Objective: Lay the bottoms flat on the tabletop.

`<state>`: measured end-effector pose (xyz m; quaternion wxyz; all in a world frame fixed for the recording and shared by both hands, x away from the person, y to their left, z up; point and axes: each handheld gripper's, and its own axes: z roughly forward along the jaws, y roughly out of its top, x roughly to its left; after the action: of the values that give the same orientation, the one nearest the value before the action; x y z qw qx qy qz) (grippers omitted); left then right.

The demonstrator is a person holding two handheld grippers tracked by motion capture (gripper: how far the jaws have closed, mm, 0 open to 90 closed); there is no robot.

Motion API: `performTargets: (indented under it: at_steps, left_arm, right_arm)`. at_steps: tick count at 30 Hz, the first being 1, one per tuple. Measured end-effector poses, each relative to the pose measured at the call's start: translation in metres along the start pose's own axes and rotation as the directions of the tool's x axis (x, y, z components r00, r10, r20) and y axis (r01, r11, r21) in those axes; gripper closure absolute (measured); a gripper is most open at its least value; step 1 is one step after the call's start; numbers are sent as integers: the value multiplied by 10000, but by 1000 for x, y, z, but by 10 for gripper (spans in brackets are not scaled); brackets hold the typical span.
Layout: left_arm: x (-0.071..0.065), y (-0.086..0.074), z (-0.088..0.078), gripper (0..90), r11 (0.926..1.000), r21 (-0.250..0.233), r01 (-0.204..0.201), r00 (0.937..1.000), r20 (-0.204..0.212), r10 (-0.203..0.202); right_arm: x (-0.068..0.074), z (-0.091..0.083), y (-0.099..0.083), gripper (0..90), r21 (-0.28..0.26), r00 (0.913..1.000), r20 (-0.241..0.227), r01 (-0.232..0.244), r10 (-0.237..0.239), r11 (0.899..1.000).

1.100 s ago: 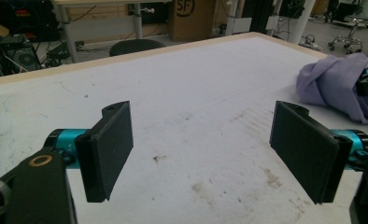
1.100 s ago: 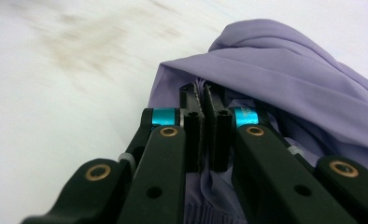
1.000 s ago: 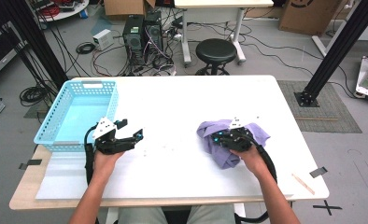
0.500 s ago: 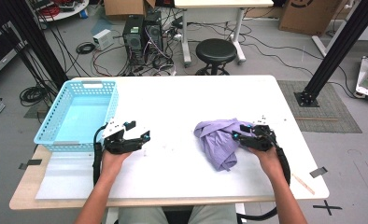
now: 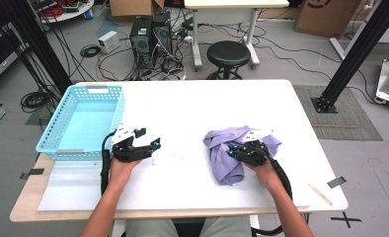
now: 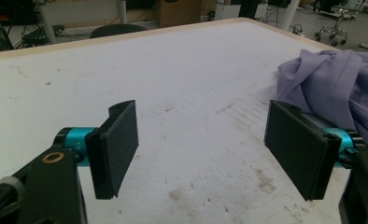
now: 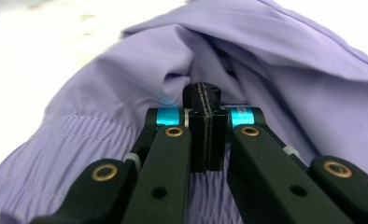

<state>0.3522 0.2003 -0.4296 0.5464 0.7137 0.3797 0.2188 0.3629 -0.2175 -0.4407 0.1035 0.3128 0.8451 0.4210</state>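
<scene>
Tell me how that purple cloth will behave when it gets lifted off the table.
The purple cloth lies in a crumpled heap of soft folds, so it will likely hang limp and stretch out. It looks thin, so probably light. The right gripper is closed among its folds; a small pinch may slip.
</scene>
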Motion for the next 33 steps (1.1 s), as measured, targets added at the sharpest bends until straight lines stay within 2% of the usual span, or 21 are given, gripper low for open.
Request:
performTargets:
  at_steps: [3, 4, 5, 6, 9, 10, 11, 13, 15, 19, 21, 25, 28, 30, 31, 33]
  left_arm:
    - [0, 0, 0, 261, 10000, -4, 5, 10000, -16, -5]
    - [1, 0, 0, 261, 10000, -16, 10, 10000, -34, -10]
    - [1, 0, -1, 261, 10000, -8, 24, 10000, -25, -24]
    - [1, 0, -1, 261, 10000, 1, 14, 10000, -29, -14]
    - [1, 0, 0, 262, 10000, 18, 1, 10000, 19, -1]
    - [0, -1, 1, 269, 10000, 26, 1, 10000, 60, -1]
    - [-1, -1, 2, 273, 10000, 11, 30, 10000, 85, -30]
    - [-1, 0, 4, 275, 10000, 23, 25, 9999, 109, -25]
    - [-2, 2, 7, 285, 10000, 33, 4, 9999, 139, -4]
    - [-3, 9, 14, 301, 9999, 90, -50, 9995, 307, 47]
    - [-6, 12, 18, 318, 9999, -4, -115, 9991, 403, 115]
    - [-10, 18, 31, 339, 9996, 151, -252, 9977, 639, 242]
    - [-15, 23, 42, 349, 9992, 199, -348, 9961, 821, 331]
    - [-20, 26, 50, 357, 9991, 275, -320, 9945, 1007, 291]
    - [-22, 28, 55, 357, 9989, 299, -350, 9936, 1087, 315]
    - [-29, 30, 63, 357, 9984, 392, -419, 9899, 1372, 362]
  right_arm:
    - [6, -5, -2, 900, -42, 9951, -928, 347, -349, 9994]
    - [7, -9, -3, 877, -89, 9946, -917, 487, -493, 9988]
    - [7, -14, -4, 776, -197, 9959, -759, 474, -488, 9987]
    - [4, -19, -4, 685, -355, 9984, -505, 255, -273, 9990]
    - [-3, -32, -6, 551, -1012, 9987, 189, -443, 464, 9939]
    - [-4, -33, -6, 515, -1121, 9973, 396, -575, 623, 9920]
    - [-4, -32, -6, 514, -1073, 9965, 413, -682, 730, 9919]
    - [-1, -23, -5, 503, -621, 9974, 381, -589, 614, 9963]
    - [3, -13, -6, 562, -130, 9982, 382, -463, 467, 9988]
    - [6, -11, -11, 900, 551, 9988, 496, 2, -29, 9985]
    - [7, -14, -17, 900, 921, 9974, 649, 246, -307, 9954]
    - [3, -34, -28, 900, 988, 9967, 701, 327, -397, 9946]
    - [0, -47, -36, 900, 1138, 9924, 1131, 345, -474, 9929]
    - [-3, -57, -40, 900, 968, 9860, 1605, 307, -460, 9948]
    - [-5, -63, -42, 900, 767, 9813, 1902, 148, -292, 9969]
    - [-11, -74, -44, 900, 377, 9667, 2556, -266, 161, 9989]
